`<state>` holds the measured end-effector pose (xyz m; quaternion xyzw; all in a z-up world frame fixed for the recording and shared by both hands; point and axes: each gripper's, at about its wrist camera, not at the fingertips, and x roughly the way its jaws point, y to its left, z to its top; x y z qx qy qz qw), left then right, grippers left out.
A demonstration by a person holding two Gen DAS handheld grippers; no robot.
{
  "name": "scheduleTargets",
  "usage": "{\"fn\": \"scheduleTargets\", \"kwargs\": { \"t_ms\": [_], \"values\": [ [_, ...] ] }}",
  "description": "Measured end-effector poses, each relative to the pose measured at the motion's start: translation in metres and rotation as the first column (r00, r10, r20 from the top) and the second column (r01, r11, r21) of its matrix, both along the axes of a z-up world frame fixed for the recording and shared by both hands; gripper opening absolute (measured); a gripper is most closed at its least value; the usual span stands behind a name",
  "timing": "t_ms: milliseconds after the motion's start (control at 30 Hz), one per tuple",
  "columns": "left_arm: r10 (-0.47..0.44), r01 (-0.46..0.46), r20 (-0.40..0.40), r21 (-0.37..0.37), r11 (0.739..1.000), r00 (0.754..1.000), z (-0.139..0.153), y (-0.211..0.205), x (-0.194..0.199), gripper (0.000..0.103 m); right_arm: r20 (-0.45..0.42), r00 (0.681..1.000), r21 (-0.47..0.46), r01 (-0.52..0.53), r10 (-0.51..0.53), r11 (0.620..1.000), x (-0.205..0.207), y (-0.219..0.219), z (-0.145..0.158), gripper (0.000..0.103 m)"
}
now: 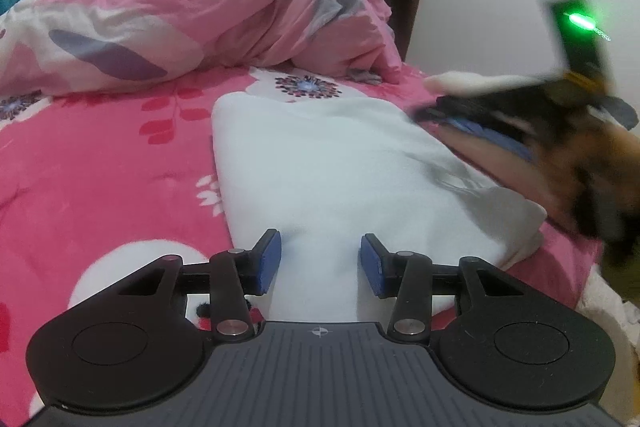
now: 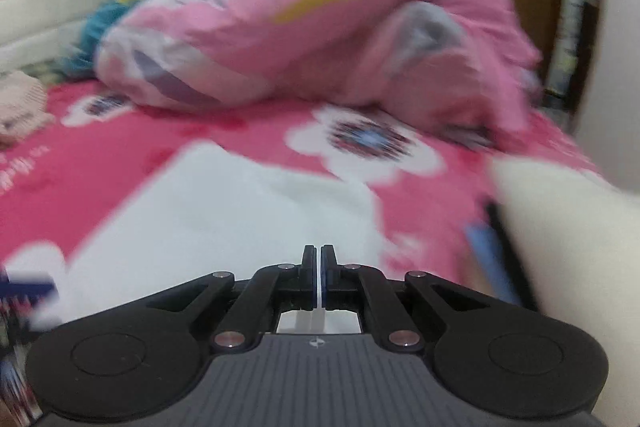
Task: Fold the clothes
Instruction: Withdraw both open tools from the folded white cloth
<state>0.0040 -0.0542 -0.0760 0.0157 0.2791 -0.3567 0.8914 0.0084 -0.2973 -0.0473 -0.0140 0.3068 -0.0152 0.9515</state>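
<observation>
Right gripper (image 2: 319, 277) closed above white garment (image 2: 224, 211) on bed (image 2: 120, 147).

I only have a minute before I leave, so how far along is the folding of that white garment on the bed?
The white garment already lies as a narrowed panel on the pink sheet. The right gripper is shut, seemingly pinching white cloth; the left gripper is open over the near edge. At least one more fold seems left.

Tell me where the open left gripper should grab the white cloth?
Probably the near edge of the white cloth, straight ahead of the left gripper. It lies flat on the pink bedsheet, and that edge already sits between the open fingers.
</observation>
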Motion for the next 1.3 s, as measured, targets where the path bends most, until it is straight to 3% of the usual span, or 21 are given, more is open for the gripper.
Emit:
{"fn": "scheduleTargets", "kwargs": {
  "t_ms": [67, 167, 267, 333, 467, 500, 533, 600, 633, 667, 767, 867, 967, 1033, 1100, 1167, 1300],
  "values": [
    [-0.004, 0.004, -0.004, -0.013, 1.0, 1.0, -0.001, 0.003, 0.0, 0.044, -0.034, 0.999, 0.035, -0.022, 0.023, 0.999, 0.035, -0.005, -0.009, 0.003],
    [-0.011, 0.01, -0.011, -0.033, 0.999, 1.0, -0.004, 0.007, 0.001, 0.044, -0.117, 0.991, 0.033, 0.075, -0.071, 0.997, 0.078, -0.038, -0.037, 0.0],
    [-0.017, 0.016, -0.018, -0.053, 0.998, 1.0, -0.006, 0.011, 0.002, 0.044, -0.077, 0.98, 0.039, 0.19, -0.186, 0.981, 0.078, -0.05, -0.019, 0.006],
    [-0.022, 0.02, -0.022, -0.066, 0.998, 1.0, -0.007, 0.014, 0.002, 0.044, -0.051, 0.987, 0.052, 0.156, -0.154, 0.986, 0.078, -0.042, -0.005, 0.006],
    [-0.038, 0.035, -0.026, -0.095, 0.995, 0.999, -0.01, 0.019, 0.003, 0.044, -0.129, 0.992, 0.178, 0.025, -0.001, 0.984, 0.1, -0.028, -0.01, 0.006],
    [-0.036, 0.032, -0.033, -0.105, 0.994, 0.999, -0.011, 0.021, 0.004, 0.044, -0.145, 0.989, 0.175, 0.029, -0.003, 0.984, 0.107, -0.027, -0.013, 0.007],
    [-0.035, 0.03, -0.04, -0.114, 0.993, 0.999, -0.012, 0.022, 0.004, 0.044, -0.159, 0.987, 0.144, 0.063, -0.039, 0.988, 0.115, -0.03, -0.019, 0.0],
    [-0.031, 0.023, -0.058, -0.137, 0.99, 0.998, -0.013, 0.026, 0.005, 0.044, -0.183, 0.977, 0.079, 0.129, -0.112, 0.988, 0.131, -0.034, -0.031, 0.0],
    [-0.03, 0.02, -0.067, -0.145, 0.989, 0.997, -0.014, 0.028, 0.005, 0.044, -0.174, 0.973, 0.035, 0.158, -0.15, 0.987, 0.134, -0.032, -0.029, 0.006],
    [-0.032, 0.021, -0.071, -0.155, 0.988, 0.997, -0.016, 0.03, 0.005, 0.044, -0.141, 0.979, 0.009, 0.153, -0.15, 0.988, 0.132, -0.023, -0.02, 0.006],
    [-0.042, 0.027, -0.085, -0.178, 0.984, 0.995, -0.018, 0.033, 0.008, 0.044, -0.078, 0.995, 0.127, -0.056, 0.066, 0.99, 0.126, 0.006, 0.004, 0.006],
    [-0.052, 0.033, -0.097, -0.189, 0.981, 0.994, -0.019, 0.035, 0.01, 0.045, -0.141, 0.941, 0.223, -0.272, 0.308, 0.936, 0.14, 0.044, 0.001, 0.008],
    [-0.047, 0.025, -0.109, -0.198, 0.98, 0.993, -0.02, 0.038, 0.009, 0.045, -0.232, 0.9, 0.287, -0.298, 0.368, 0.91, 0.172, 0.066, -0.027, 0.006],
    [-0.041, 0.016, -0.118, -0.207, 0.978, 0.992, -0.021, 0.039, 0.008, 0.045, -0.259, 0.927, 0.211, -0.219, 0.271, 0.952, 0.187, 0.064, -0.039, 0.0],
    [-0.04, 0.015, -0.119, -0.206, 0.978, 0.992, -0.02, 0.04, 0.006, 0.045, -0.204, 0.955, 0.178, -0.181, 0.217, 0.967, 0.169, 0.052, -0.02, 0.0],
    [-0.042, 0.017, -0.12, -0.207, 0.978, 0.992, -0.02, 0.041, 0.005, 0.045, -0.147, 0.976, 0.148, -0.14, 0.162, 0.979, 0.152, 0.04, -0.001, 0.01],
    [-0.045, 0.013, -0.137, -0.223, 0.975, 0.99, -0.021, 0.042, 0.009, 0.045, -0.033, 0.996, 0.115, -0.08, 0.085, 0.99, 0.11, 0.017, 0.043, 0.013]
  ]
}}
